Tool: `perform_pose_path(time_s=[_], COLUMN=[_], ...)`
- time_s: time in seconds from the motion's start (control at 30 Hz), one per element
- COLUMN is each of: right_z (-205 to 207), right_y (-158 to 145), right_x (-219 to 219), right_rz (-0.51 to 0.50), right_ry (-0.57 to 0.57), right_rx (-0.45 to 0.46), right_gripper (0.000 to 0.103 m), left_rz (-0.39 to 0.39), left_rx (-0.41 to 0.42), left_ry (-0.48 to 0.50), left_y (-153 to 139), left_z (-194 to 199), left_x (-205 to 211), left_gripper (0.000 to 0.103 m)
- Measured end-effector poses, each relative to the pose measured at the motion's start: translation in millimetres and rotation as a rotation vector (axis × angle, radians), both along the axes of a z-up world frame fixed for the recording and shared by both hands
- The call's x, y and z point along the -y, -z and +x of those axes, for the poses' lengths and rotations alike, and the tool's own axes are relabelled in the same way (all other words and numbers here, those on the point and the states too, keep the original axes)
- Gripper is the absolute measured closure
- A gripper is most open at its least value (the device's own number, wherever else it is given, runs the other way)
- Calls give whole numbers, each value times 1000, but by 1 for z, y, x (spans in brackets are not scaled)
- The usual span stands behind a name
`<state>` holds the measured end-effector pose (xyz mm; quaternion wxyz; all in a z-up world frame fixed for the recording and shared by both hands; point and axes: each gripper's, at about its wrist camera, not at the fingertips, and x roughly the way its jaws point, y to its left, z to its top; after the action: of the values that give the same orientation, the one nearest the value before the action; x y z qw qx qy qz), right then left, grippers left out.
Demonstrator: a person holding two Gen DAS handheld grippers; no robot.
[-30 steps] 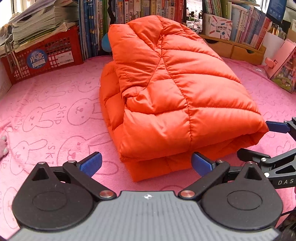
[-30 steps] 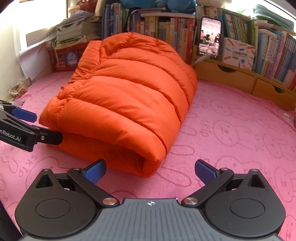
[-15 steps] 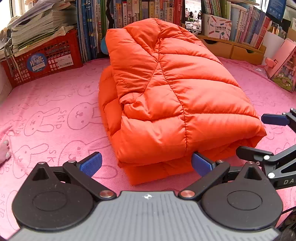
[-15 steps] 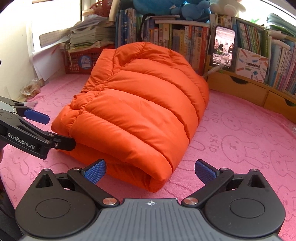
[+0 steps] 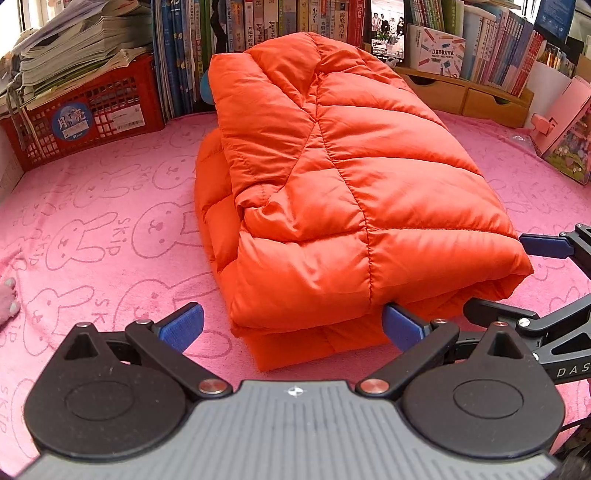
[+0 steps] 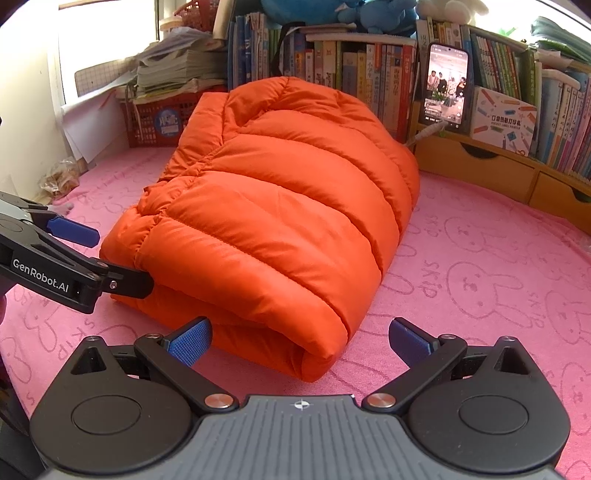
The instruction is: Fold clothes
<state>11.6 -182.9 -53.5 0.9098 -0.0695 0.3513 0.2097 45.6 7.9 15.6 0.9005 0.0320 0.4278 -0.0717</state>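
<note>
An orange puffer jacket lies folded into a thick bundle on the pink rabbit-print blanket. My left gripper is open at the bundle's near edge, with its right blue pad against the lower layers. The right wrist view shows the same jacket with its rolled fold facing me. My right gripper is open, its fingers on either side of that fold's near corner and holding nothing. The left gripper comes in from the left, its lower finger touching the jacket's corner. The right gripper shows at the right edge.
A red basket under stacked papers stands at the back left. A row of books and wooden drawers run along the back. A phone leans on the shelf. A pink box stands at the right.
The right gripper has drawn back a little, so the jacket looks smaller and more shelf shows. The left gripper has shifted slightly. Both stay open and the jacket keeps its shape.
</note>
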Motion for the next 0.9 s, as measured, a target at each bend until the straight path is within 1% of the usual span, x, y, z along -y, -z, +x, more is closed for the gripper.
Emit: perform_pose_path(time_s=[0.33,0.5,0.67,0.77,0.9], right_z=[2,1,1,2,2], right_y=[1,5,9,11,11], right_x=[0,-2,-2,-2,-2], right_rz=[7,5,3,7,7], right_ry=[3,1,4,7,9], right_rx=[-6,-17,-31,-37,-40], right_gripper=[0,0,0,0,0], left_rz=[27,6,24,6,11], left_rx=[-7,-28,-10,-20,-22], left_ry=[-2,-5,-6,1,-1], left_y=[5,7,9,10,10], left_z=[0,2,-1,0,0], left_x=[5,3,6,5,6], left_gripper=[0,0,0,0,0])
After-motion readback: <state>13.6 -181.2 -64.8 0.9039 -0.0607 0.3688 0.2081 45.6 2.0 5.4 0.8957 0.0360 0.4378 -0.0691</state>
